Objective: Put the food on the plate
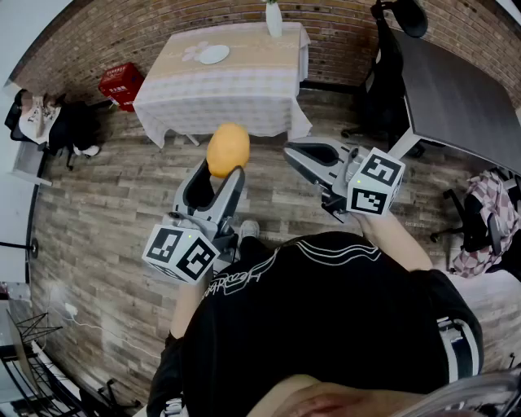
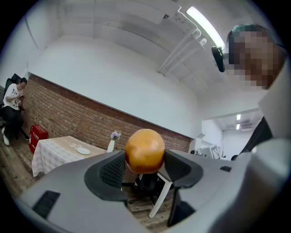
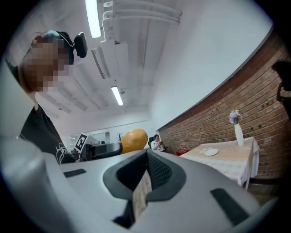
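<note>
left tongs (image 2: pixel 144 166) clamp food (image 2: pixel 144 149), underside hidden, plate (image 1: pixel 214 54) tiny

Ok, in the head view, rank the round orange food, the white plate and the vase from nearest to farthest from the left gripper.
1. The round orange food: held between the jaws of the left gripper.
2. The white plate: on the clothed table ahead, toward its left.
3. The vase: at the table's far edge, toward the right.
</note>
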### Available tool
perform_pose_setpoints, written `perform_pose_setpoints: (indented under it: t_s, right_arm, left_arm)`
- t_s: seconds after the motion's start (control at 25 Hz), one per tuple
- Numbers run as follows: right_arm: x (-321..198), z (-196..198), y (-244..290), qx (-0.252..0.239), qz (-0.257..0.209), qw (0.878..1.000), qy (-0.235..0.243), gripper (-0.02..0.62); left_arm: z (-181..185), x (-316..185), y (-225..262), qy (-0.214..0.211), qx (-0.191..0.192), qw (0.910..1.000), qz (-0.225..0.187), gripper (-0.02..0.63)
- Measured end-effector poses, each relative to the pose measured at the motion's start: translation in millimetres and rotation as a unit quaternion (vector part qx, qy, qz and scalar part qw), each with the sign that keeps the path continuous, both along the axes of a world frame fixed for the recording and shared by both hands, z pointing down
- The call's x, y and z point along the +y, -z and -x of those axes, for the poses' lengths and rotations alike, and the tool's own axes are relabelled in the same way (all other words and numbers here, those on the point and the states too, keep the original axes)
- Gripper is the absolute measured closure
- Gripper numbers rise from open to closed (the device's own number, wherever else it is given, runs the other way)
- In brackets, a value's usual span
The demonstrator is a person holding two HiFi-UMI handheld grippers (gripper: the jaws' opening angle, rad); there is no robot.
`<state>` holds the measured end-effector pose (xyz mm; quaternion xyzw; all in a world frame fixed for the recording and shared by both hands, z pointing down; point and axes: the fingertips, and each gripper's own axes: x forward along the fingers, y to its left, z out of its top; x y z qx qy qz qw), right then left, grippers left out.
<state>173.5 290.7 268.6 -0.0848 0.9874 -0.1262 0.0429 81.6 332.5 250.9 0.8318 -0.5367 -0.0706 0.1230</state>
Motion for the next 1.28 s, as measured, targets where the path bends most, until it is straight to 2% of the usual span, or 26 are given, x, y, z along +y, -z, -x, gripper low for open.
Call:
perform_pose_setpoints:
  t_s: [0.52,0.8,0.96,1.28]
  right_arm:
    - [0,-7,8,-0.023,0.009,1.000,-0.006,0.598]
    - [-9,-10,9,-0.037,0.012,0.999,0.001,0.598]
    - [-19,3,2,-0.034,0.017,0.999,0.007,0.598]
    - [-69,38,-7,-0.022,0.026,0.999,0.006,0.598]
  left_arm:
    - [-7,7,7,0.007,-0.014,0.9999,0.001,0.341]
    - [-7,7,8,0.024,-0.017,0.9995,0.004,0.341]
    - [6,-1,3,0.031,-0.016,0.9994,0.005,0.341]
    - [37,-52,-6,0.024,-0.005,0.9996,0.014,0.341]
